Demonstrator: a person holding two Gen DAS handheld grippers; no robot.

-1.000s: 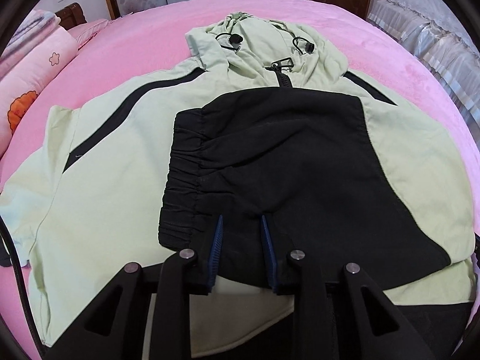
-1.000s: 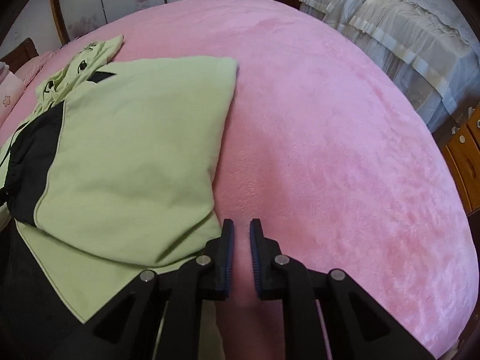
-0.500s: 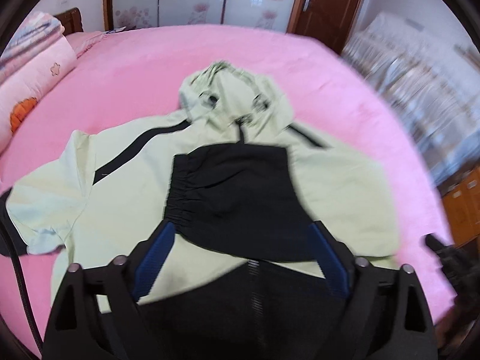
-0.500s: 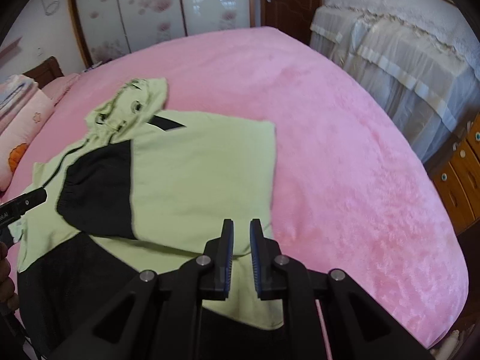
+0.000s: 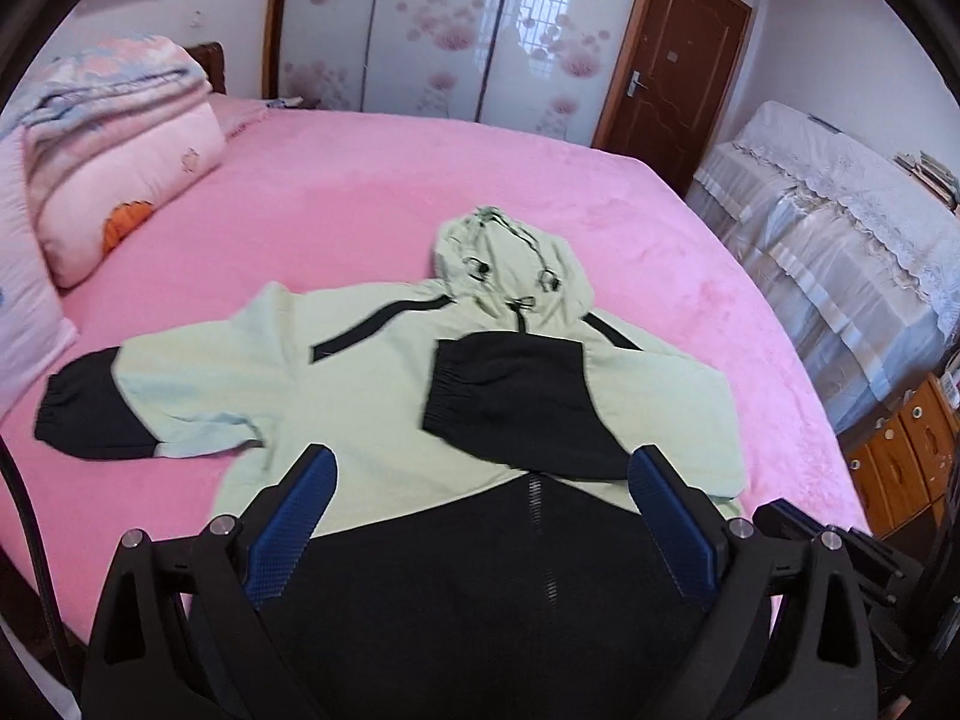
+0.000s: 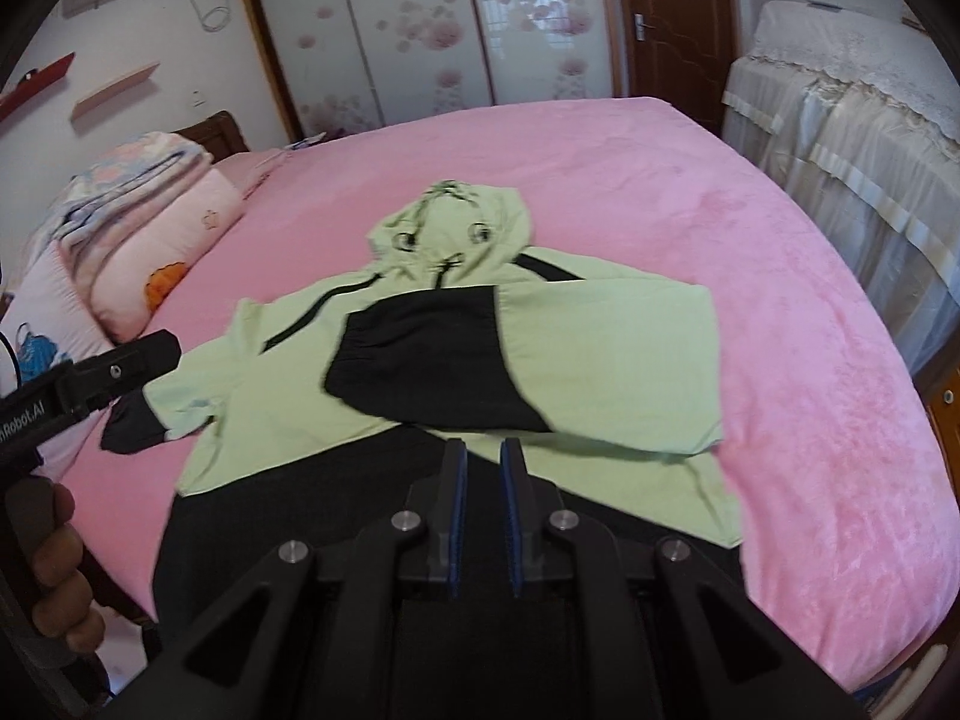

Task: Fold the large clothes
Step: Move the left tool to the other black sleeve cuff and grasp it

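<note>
At the far left of the pink bed (image 5: pixel 372 192), a stack of folded quilts (image 5: pixel 114 120) and a pillow (image 6: pixel 54 324) lie against the headboard, well apart from the jacket (image 5: pixel 384 378). The pale green and black hooded jacket lies flat in the middle of the bed, hood (image 6: pixel 450 228) toward the far end. Its left sleeve (image 5: pixel 90 414) stretches out to the left with a black cuff on the bedspread; its other sleeve (image 6: pixel 432 354) is folded across the chest, black cuff end near the zip. The black lower part of the jacket reaches toward the near bed edge.

The left gripper (image 5: pixel 480 516) hangs above the jacket's hem with its jaws opening, spread wide, nothing between the blue pads. In the right wrist view a person's hand (image 6: pixel 60 576) holds its handle at the left edge. The right gripper (image 6: pixel 480 480) hovers over the black hem, jaws nearly closed with a narrow gap, grasping nothing.

Behind the bed stands a wardrobe with flowered sliding doors (image 5: pixel 456 30), then a brown door (image 5: pixel 666 66). To the right, a cloth-draped piece of furniture (image 5: pixel 840 228) and a wooden drawer unit (image 5: pixel 906 456) stand beside the bed.
</note>
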